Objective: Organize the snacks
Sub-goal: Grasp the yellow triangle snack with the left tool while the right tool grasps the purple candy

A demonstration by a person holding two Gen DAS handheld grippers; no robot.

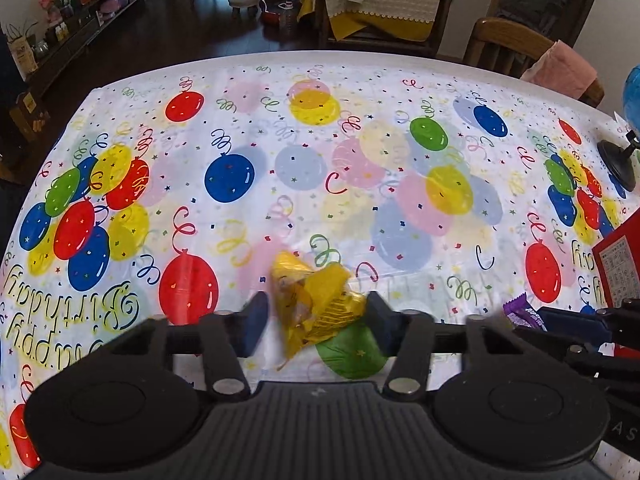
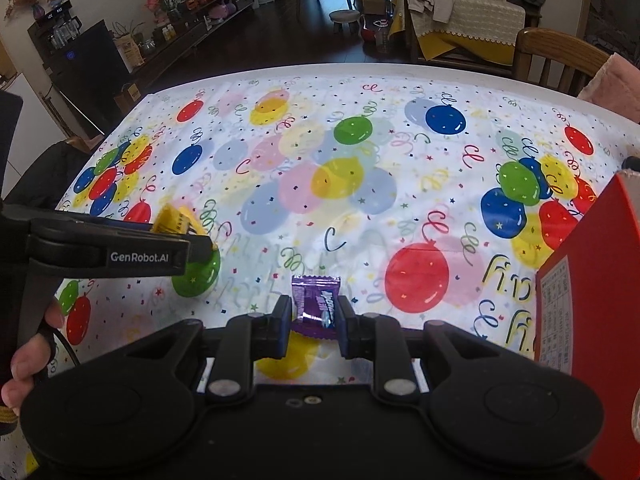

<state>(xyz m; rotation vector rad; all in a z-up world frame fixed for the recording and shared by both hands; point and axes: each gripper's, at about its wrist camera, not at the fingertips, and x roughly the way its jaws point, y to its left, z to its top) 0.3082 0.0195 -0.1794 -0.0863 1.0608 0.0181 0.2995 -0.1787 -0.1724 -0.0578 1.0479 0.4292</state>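
You are holding the left gripper (image 1: 316, 316) over the balloon-print tablecloth (image 1: 248, 200), pointing it steeply down. A crumpled yellow snack packet (image 1: 312, 304) is sitting between its jaws. The packet looks blurred, and the left pad is standing a little away from it, so whether the pads are pressing on it cannot be told from here. In the right wrist view the same yellow packet (image 2: 174, 220) is showing just above the left gripper's finger, close to a printed green balloon.

You are keeping the right gripper (image 2: 314, 316) clamped on a small purple candy wrapper (image 2: 316, 300), both pads pressing its sides, with its crimped top edge sticking up above the fingers. In the left wrist view that purple wrapper (image 1: 520, 314) is peeking out at the right, just beside a red box (image 1: 620, 264). The red box (image 2: 592, 280) is standing at the right edge of the table, near the right gripper. Your hand (image 2: 28, 360) is gripping the left gripper's handle.
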